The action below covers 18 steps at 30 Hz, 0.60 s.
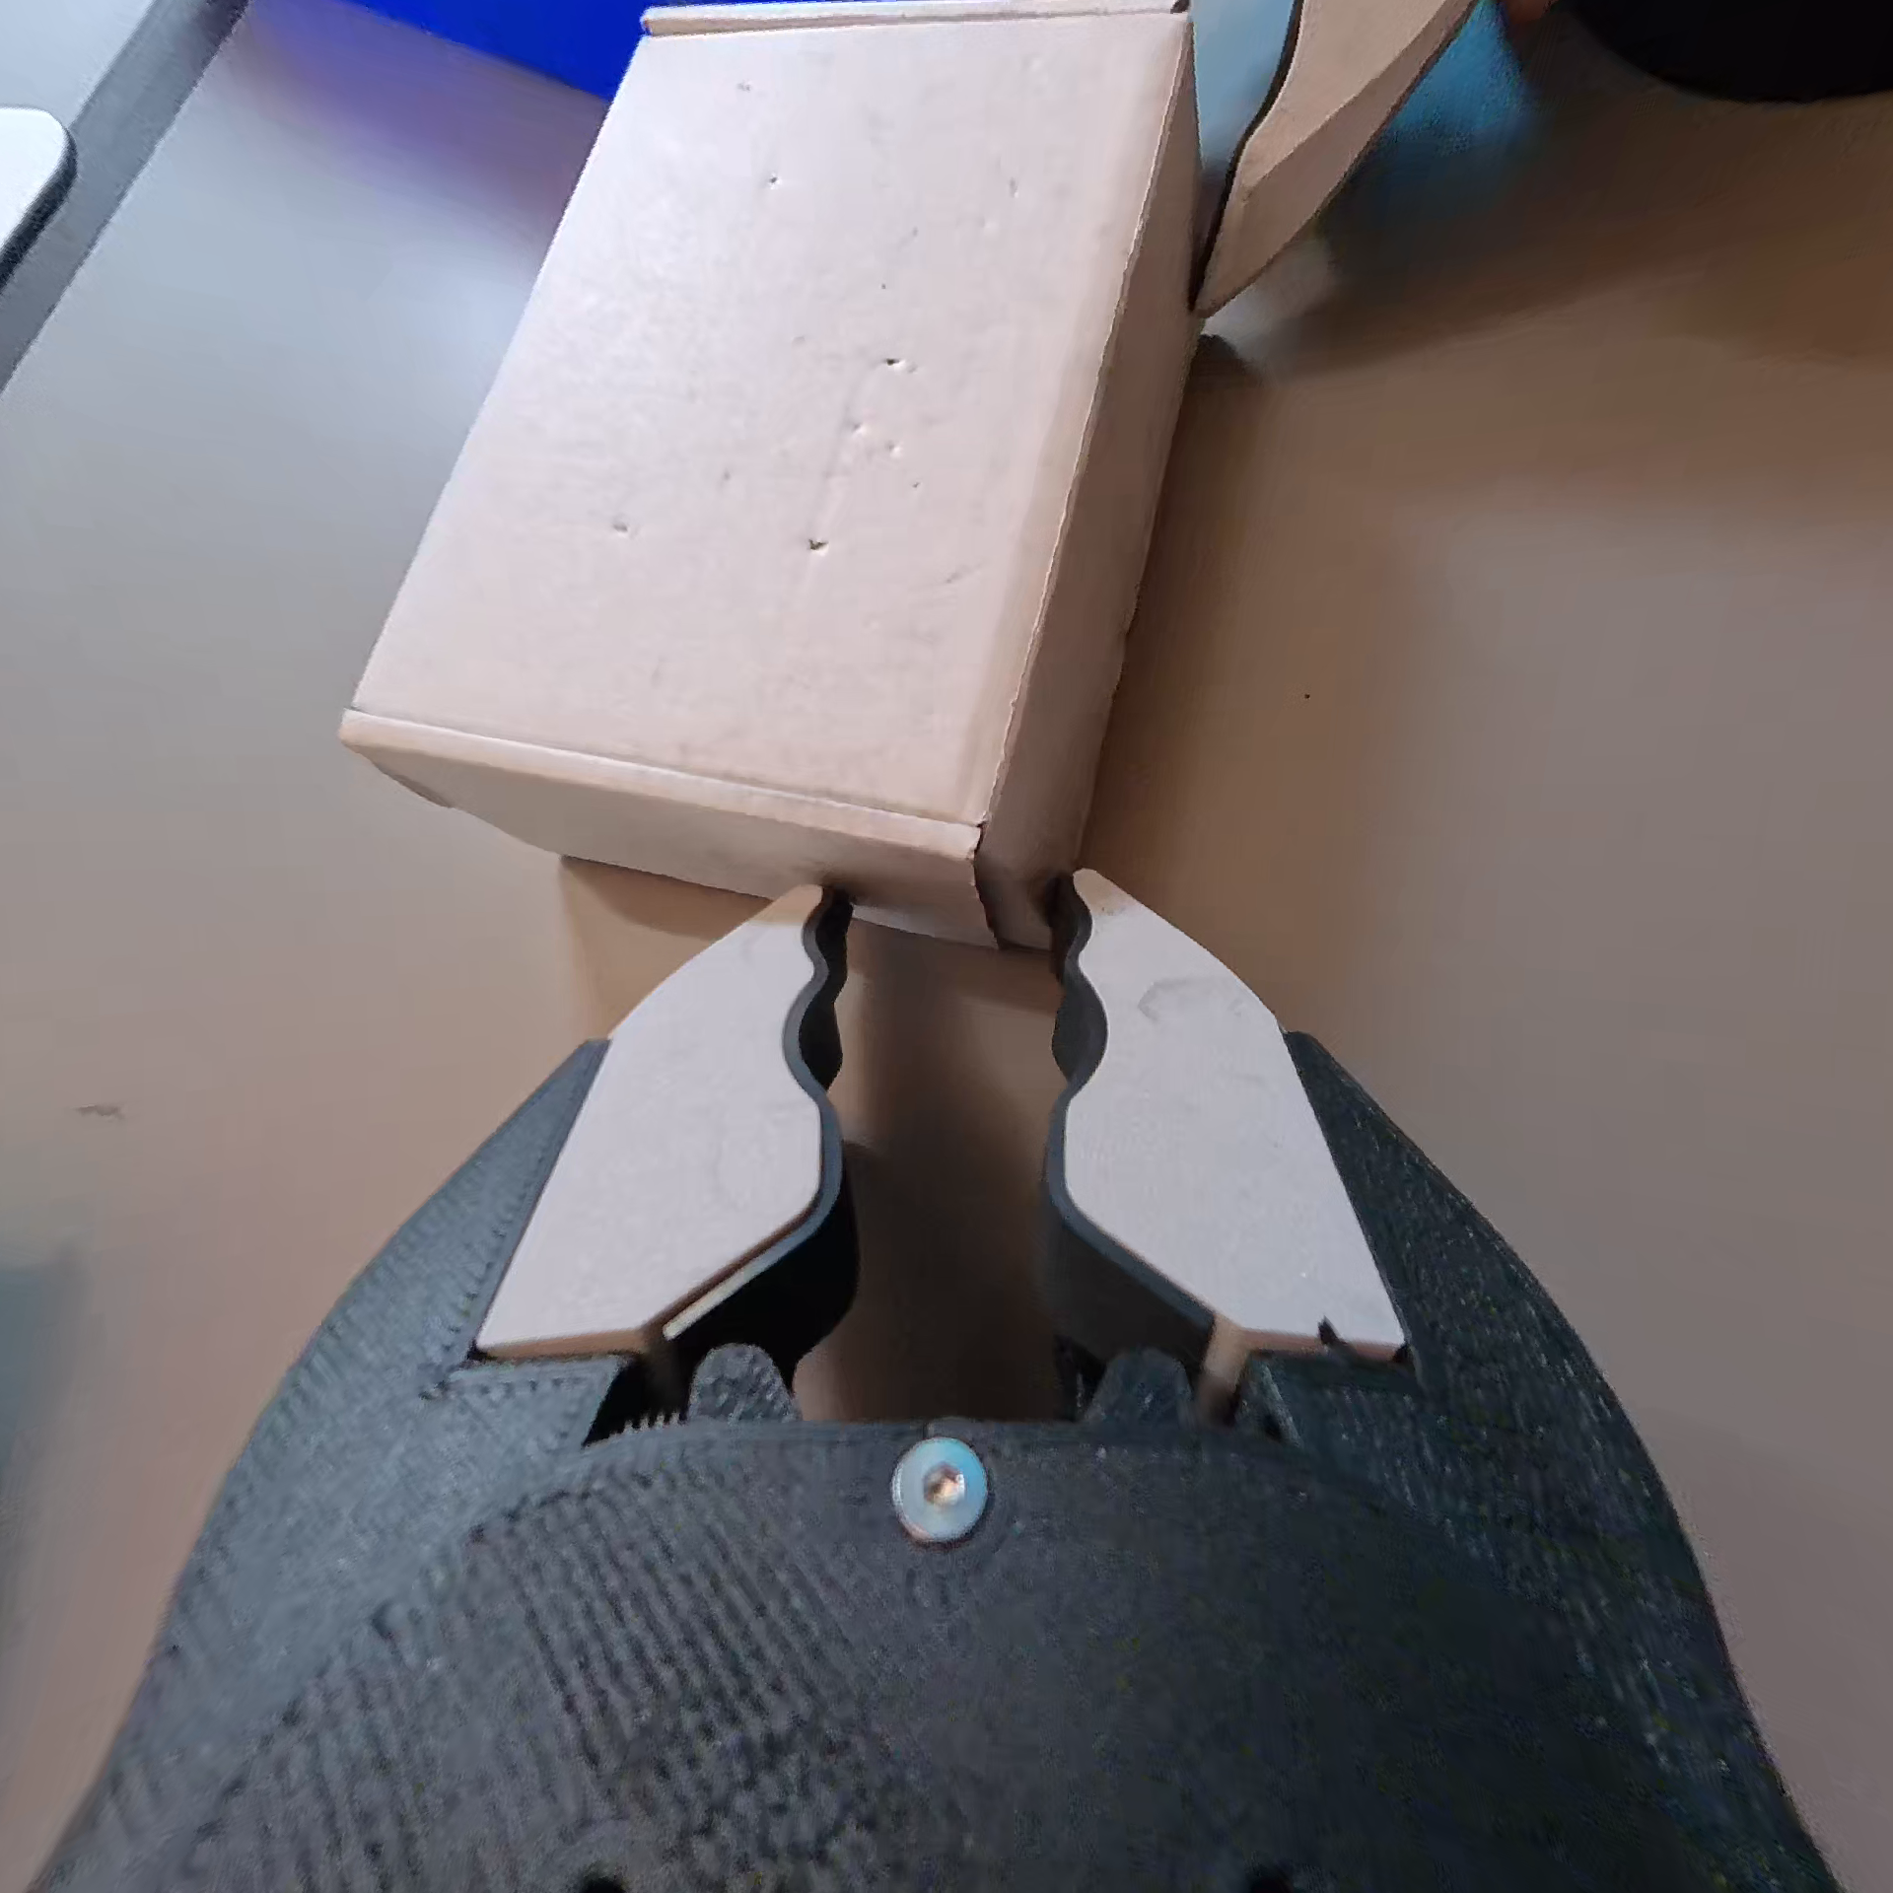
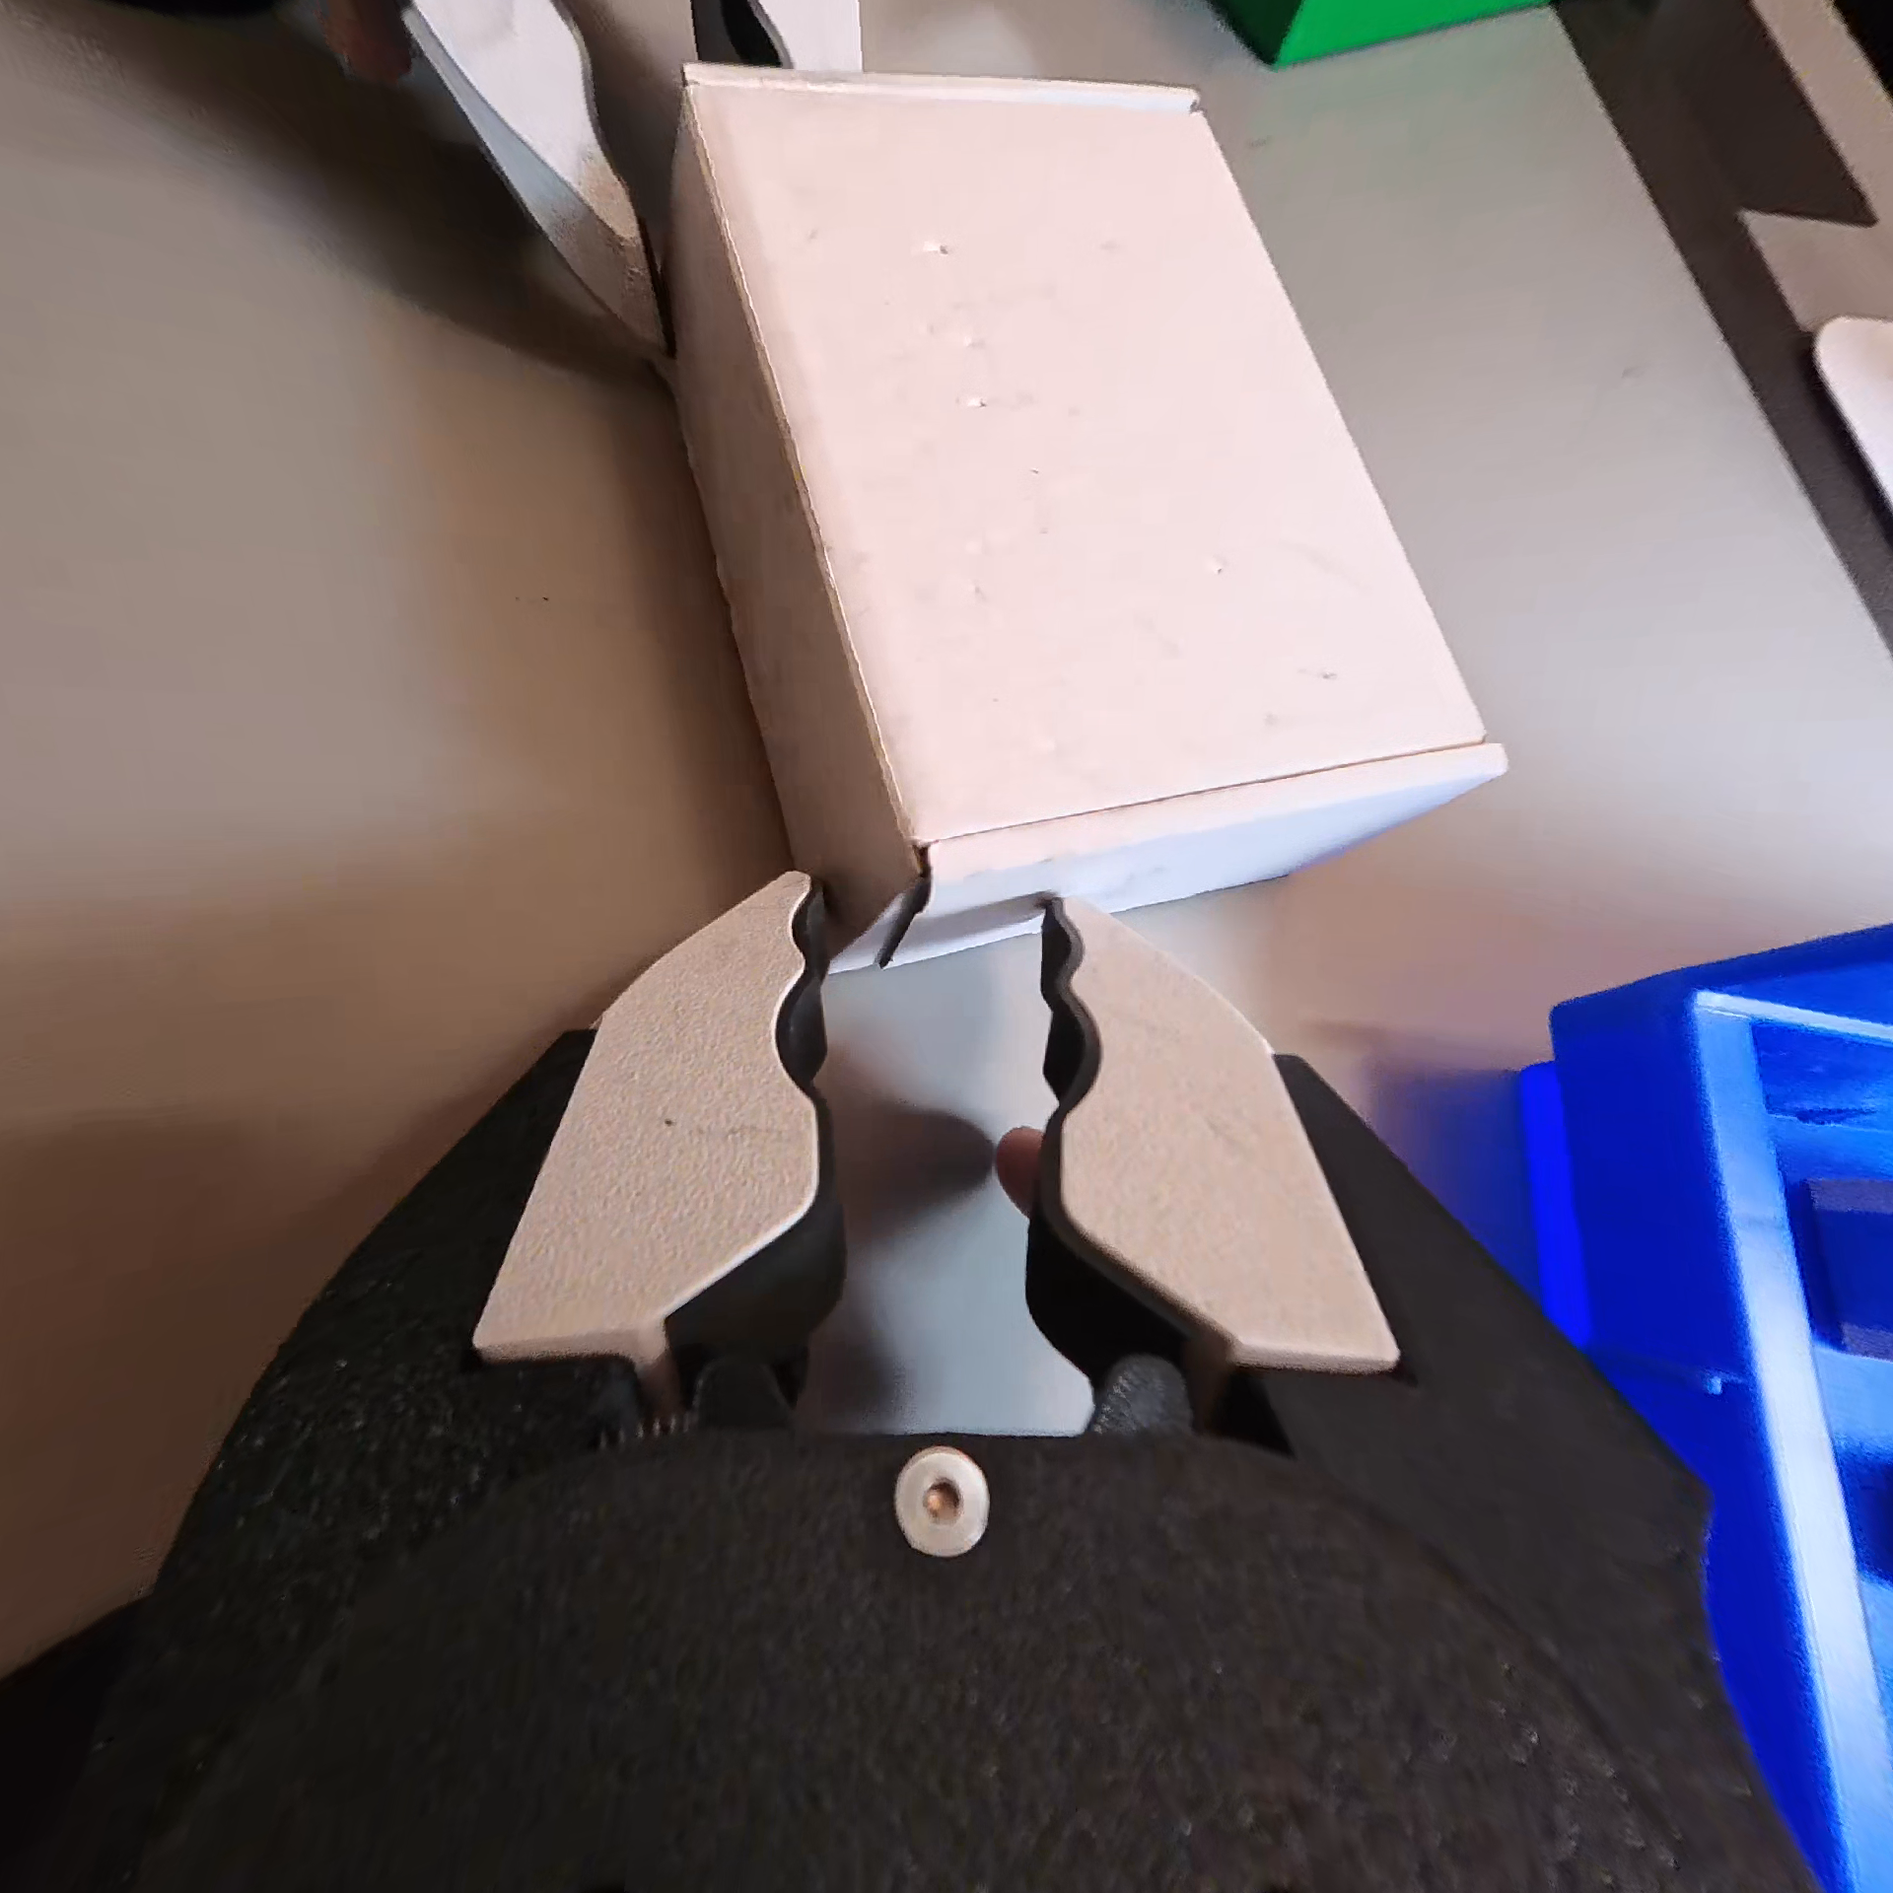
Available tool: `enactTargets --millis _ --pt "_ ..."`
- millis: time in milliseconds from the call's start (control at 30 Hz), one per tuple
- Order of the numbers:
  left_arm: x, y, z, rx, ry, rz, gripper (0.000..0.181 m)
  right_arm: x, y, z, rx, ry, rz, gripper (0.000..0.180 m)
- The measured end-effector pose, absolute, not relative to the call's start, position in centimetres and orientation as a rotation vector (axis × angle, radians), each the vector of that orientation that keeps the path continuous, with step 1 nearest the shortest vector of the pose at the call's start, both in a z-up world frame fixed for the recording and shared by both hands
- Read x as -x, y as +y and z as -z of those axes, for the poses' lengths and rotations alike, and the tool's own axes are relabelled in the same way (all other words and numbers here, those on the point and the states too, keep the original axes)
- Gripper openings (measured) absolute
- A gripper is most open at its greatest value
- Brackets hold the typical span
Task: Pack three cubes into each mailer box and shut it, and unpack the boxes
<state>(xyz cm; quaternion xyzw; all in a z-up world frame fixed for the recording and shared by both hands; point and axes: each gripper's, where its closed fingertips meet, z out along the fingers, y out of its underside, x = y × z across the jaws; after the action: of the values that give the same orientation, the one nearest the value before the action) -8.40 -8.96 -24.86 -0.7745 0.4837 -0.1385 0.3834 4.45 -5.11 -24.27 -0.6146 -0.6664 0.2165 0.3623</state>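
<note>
A shut cardboard mailer box (image 1: 819,430) lies on the tan table, lid down flat. My left gripper (image 1: 948,907) is open, and its fingertips straddle the box's near right corner, touching or nearly touching it. In the right wrist view the same box (image 2: 1055,492) lies ahead. My right gripper (image 2: 927,917) is open, and its fingertips straddle the near left corner on the opposite end. Each gripper's fingers show at the far end of the other view: the right one (image 1: 1321,133) and the left one (image 2: 553,174). No cubes are in view.
A blue bin (image 2: 1741,1229) stands close on the right of my right gripper, and a blue edge (image 1: 492,31) shows behind the box. A green object (image 2: 1332,26) sits at the far side. A white device (image 2: 1854,410) lies by the table's dark edge. There is about 15 centimeters between the tips of the two grippers. My right tips are about 35 centimeters from the green object (image 2: 1332,26), my left tips only 25 centimeters.
</note>
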Motion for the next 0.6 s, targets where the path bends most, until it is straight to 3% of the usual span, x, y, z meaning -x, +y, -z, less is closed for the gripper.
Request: enactTargets --millis 600 --pt "9.1 -8.7 25.0 1.978 1.224 0.4 0.038 -4.3 -5.8 24.4 1.535 -1.721 -0.54 0.032"
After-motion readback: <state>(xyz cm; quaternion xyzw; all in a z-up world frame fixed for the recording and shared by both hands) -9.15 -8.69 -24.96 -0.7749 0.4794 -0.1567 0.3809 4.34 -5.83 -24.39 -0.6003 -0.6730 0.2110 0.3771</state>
